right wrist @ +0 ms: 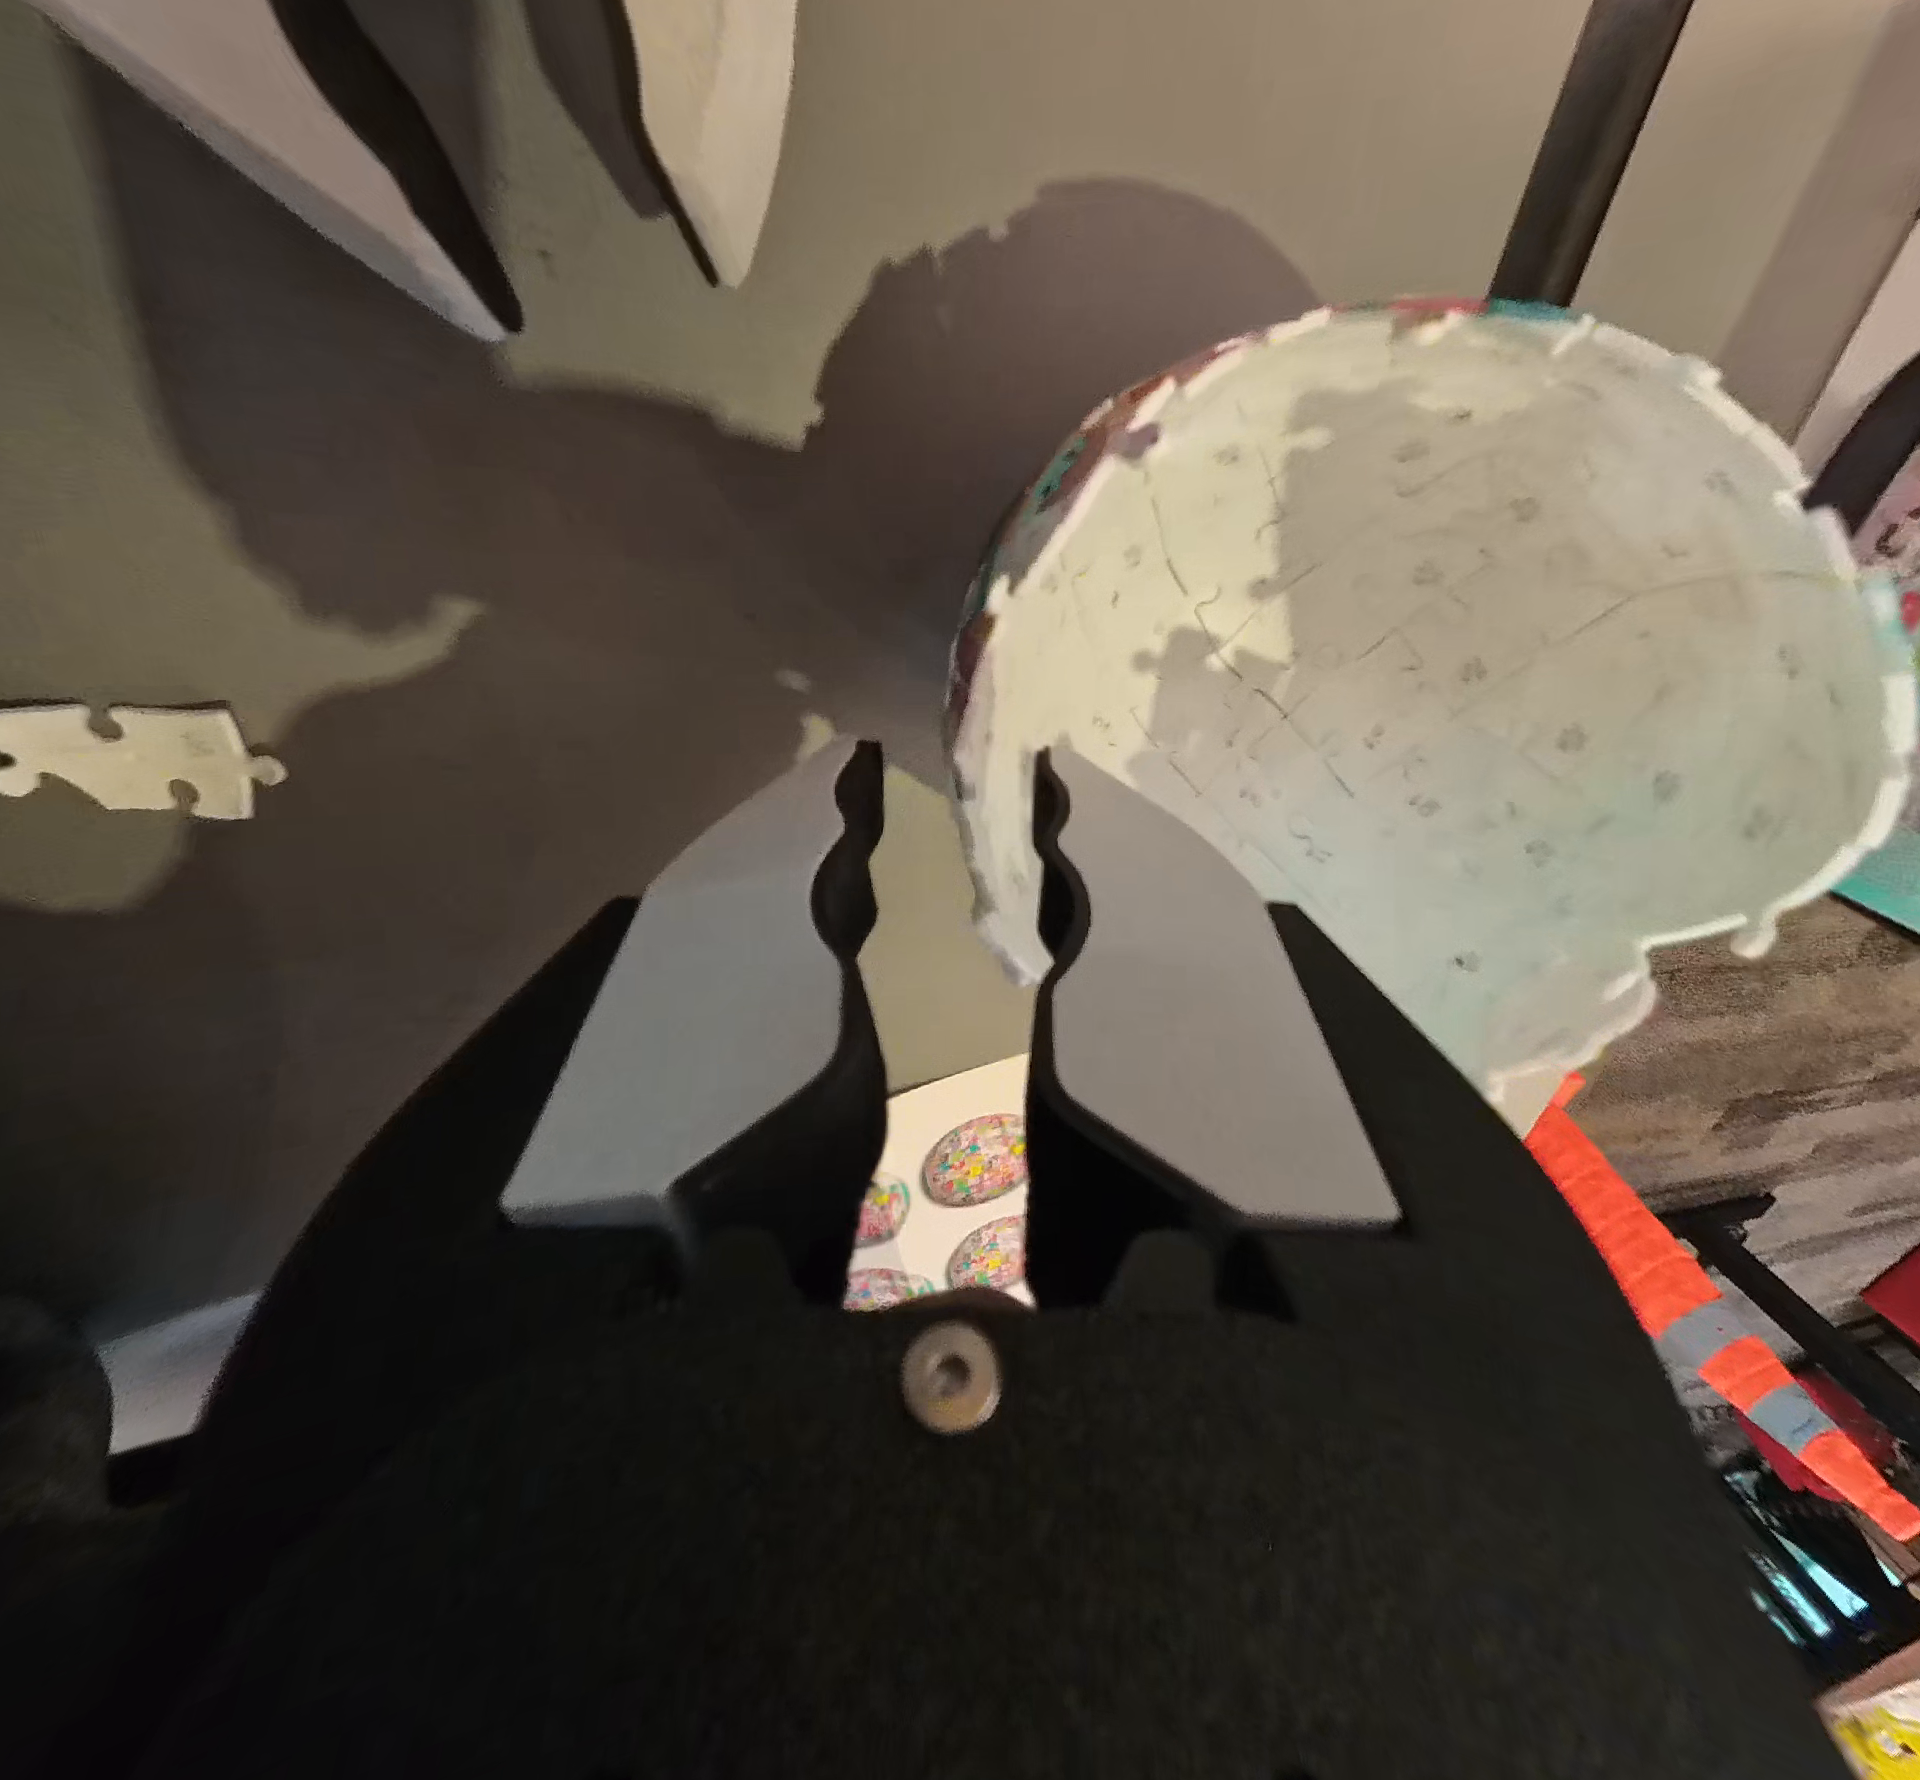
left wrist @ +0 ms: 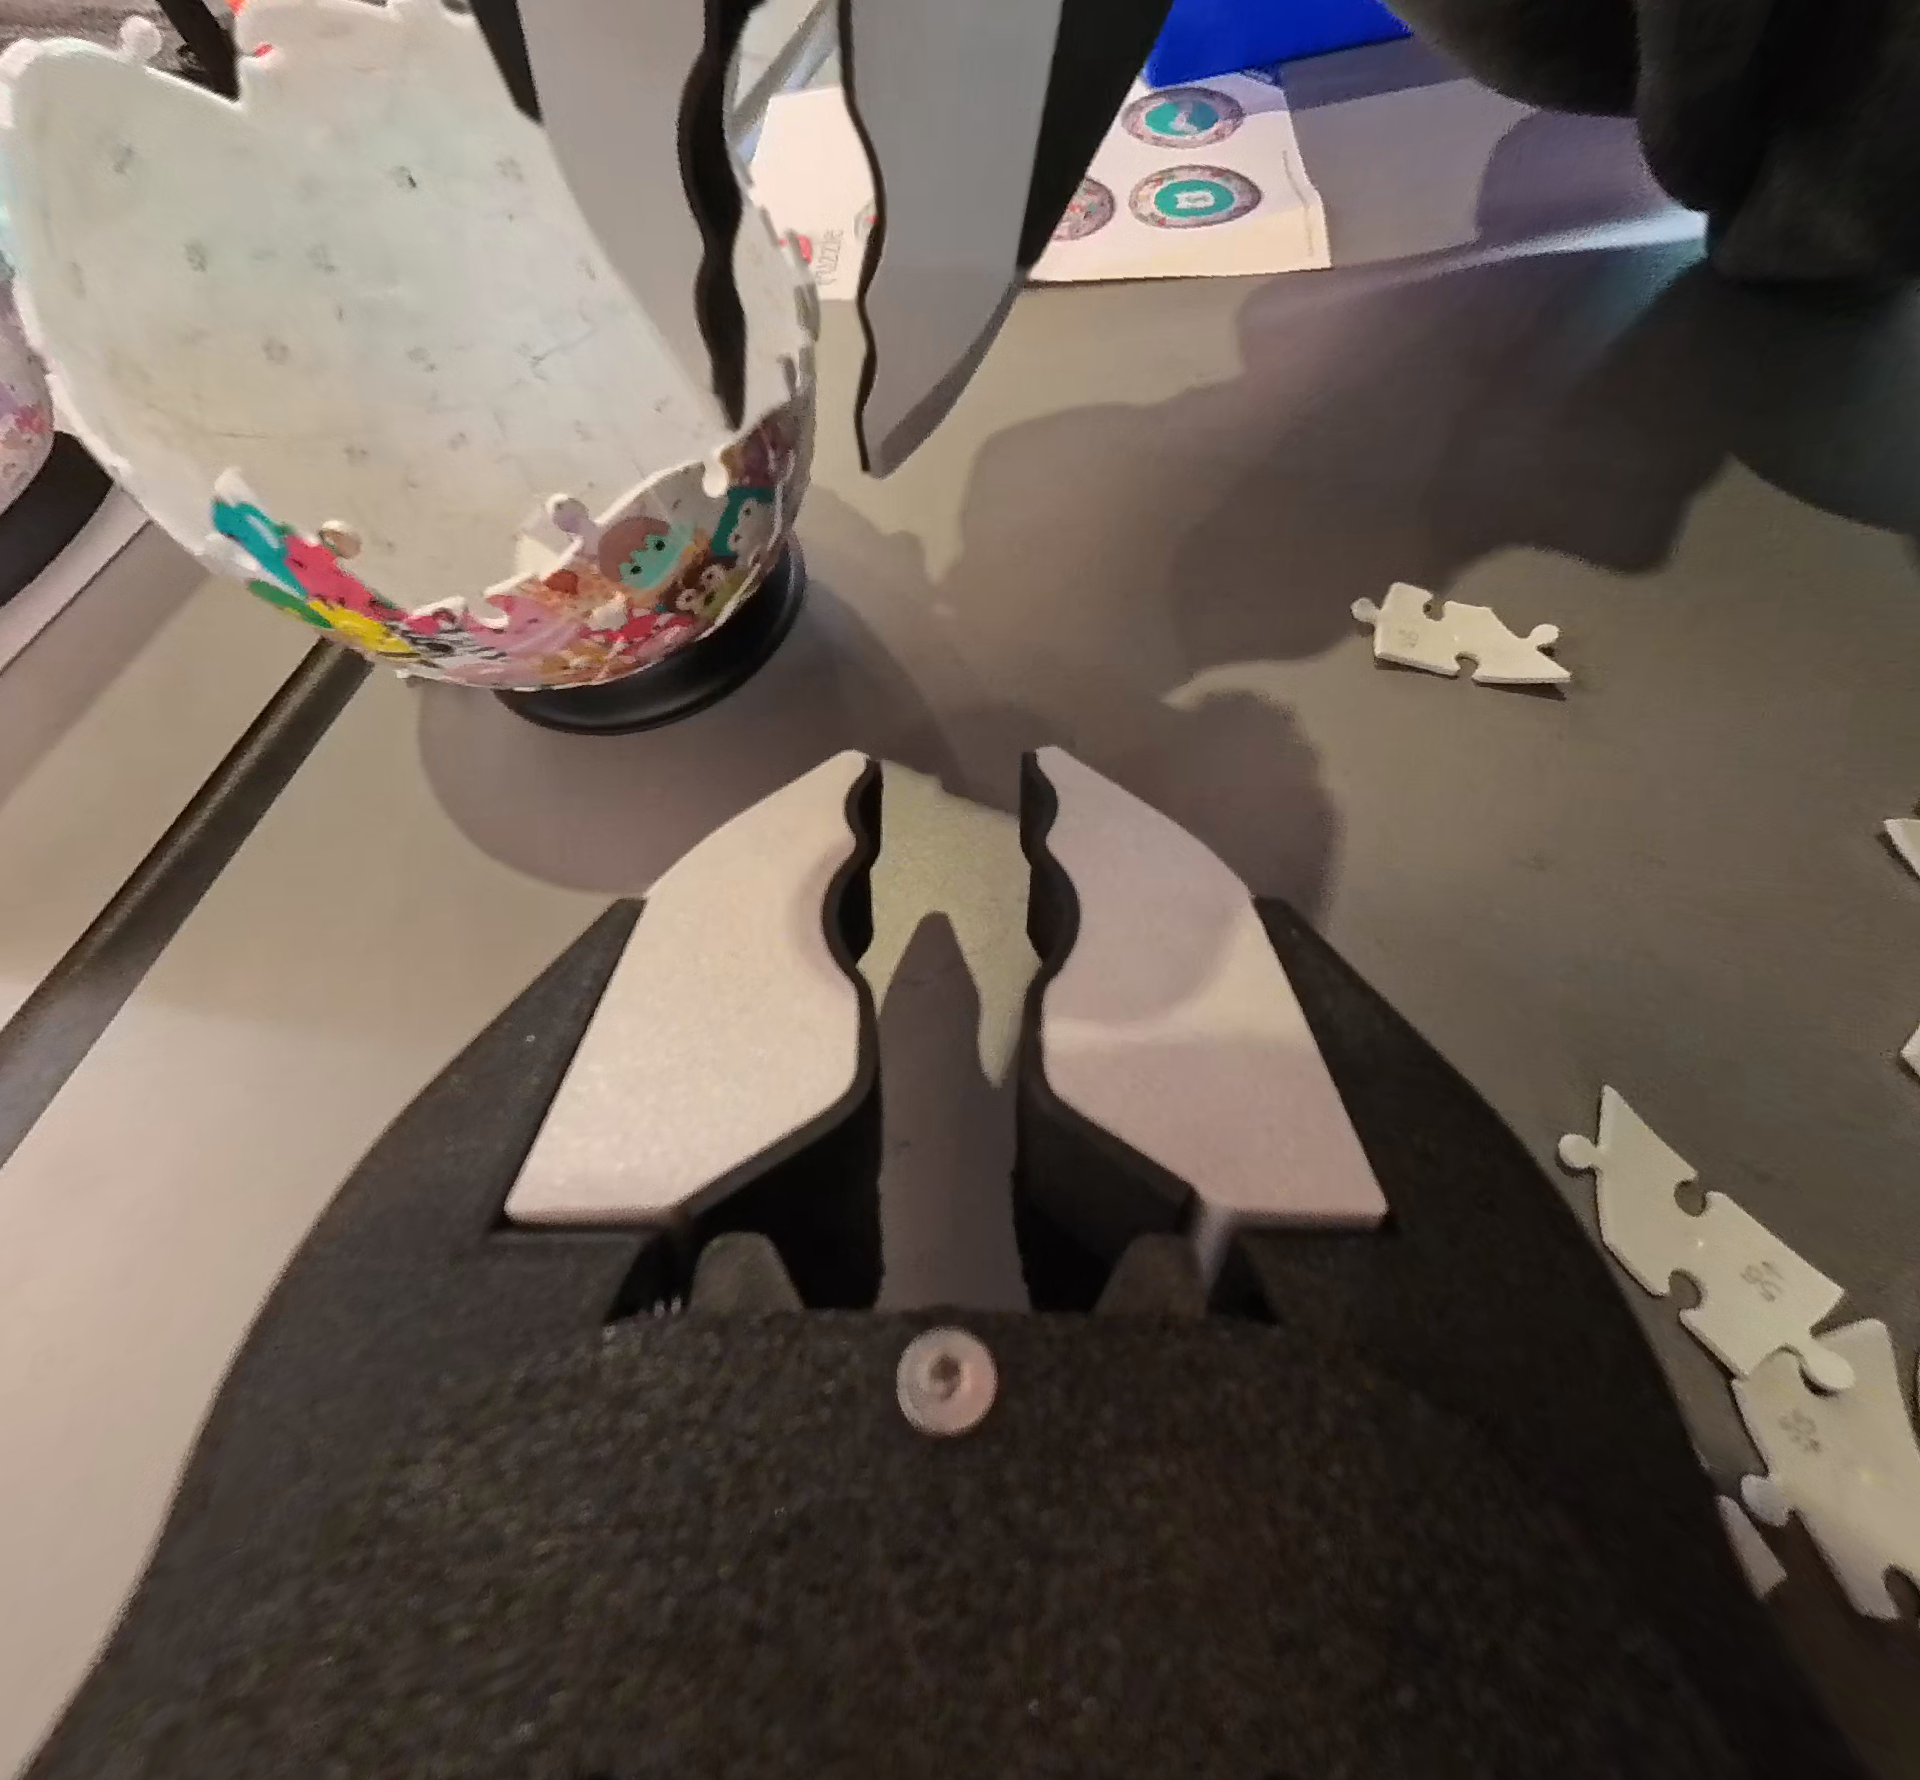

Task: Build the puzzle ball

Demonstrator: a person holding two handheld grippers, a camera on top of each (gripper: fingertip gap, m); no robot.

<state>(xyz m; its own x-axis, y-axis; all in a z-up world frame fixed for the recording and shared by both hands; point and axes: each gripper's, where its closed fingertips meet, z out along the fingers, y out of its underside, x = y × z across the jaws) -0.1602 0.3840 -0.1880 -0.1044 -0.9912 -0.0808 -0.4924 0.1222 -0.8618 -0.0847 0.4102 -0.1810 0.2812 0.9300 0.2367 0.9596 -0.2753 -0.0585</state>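
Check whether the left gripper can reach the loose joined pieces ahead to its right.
Probably yes: the left gripper is open and empty, only bare table lies before the joined pieces, and the right gripper sits away at the puzzle ball.

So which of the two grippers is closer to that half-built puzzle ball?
The right. The right gripper has its open jaws straddling the rim of the half-built puzzle ball. The left gripper sits back from the ball, over bare table, jaws open and empty.

Grey table [left wrist: 1299,504] carries loose puzzle pieces [left wrist: 1704,1252] (white backs up) — and a paper sheet [left wrist: 1195,192].
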